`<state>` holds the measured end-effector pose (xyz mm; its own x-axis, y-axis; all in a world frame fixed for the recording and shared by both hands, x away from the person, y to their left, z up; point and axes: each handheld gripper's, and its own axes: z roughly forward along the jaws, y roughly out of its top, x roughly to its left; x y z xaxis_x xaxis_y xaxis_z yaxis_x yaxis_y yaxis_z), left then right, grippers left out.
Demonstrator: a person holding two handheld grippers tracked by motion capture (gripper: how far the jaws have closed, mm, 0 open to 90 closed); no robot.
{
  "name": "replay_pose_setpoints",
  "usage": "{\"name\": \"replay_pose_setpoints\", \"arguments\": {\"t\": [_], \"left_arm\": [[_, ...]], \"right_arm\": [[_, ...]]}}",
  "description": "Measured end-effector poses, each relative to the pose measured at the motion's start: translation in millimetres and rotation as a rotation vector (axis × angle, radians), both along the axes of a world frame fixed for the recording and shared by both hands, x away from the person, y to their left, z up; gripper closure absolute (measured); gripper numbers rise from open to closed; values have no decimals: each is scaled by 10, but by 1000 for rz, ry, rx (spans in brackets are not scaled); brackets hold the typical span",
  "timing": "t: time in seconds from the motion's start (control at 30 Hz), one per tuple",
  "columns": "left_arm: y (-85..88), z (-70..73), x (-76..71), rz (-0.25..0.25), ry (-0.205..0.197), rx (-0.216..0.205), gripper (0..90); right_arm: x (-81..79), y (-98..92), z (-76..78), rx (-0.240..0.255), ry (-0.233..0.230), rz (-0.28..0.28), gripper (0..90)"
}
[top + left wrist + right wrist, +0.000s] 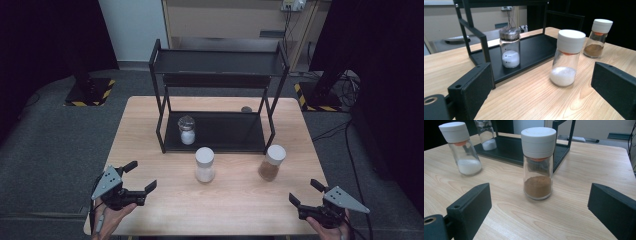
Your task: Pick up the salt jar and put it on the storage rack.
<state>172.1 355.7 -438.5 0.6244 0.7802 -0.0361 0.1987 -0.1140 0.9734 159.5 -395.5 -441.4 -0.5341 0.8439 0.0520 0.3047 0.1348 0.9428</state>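
Left gripper (139, 177) jaws spread, empty, near table's (150, 125) front-left edge, right gripper (305, 193) jaws spread, empty, front-right, white-powder shaker (204, 164) and brown-powder shaker (271, 162) upright before black rack (220, 64), small glass jar (187, 130) on rack's lower shelf.

table (150, 130): pale wood, smooth, matt | rack (218, 131): black metal, matt | three jars, white-powder jar (566, 58), brown-powder jar (538, 165), small jar (510, 48): clear glossy glass | two caps: white matt plastic | gripper jaws: black, grainy plastic
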Motion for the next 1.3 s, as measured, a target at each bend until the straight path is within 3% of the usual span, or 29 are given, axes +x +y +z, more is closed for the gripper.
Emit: {"name": "replay_pose_setpoints", "arguments": {"t": [0.4, 0.6, 0.97, 1.3], "left_arm": [[54, -195, -136, 19, 22, 17, 32], [153, -308, -126, 9, 44, -15, 32], [241, -382, -146, 46, 35, -46, 21], [227, -376, -147, 32, 25, -19, 16]], "right_arm": [[0, 2, 2, -3, -1, 2, 54], [1, 1, 2, -3, -1, 5, 54], [6, 7, 3, -4, 4, 6, 54], [9, 15, 6, -7, 4, 10, 54]]}}
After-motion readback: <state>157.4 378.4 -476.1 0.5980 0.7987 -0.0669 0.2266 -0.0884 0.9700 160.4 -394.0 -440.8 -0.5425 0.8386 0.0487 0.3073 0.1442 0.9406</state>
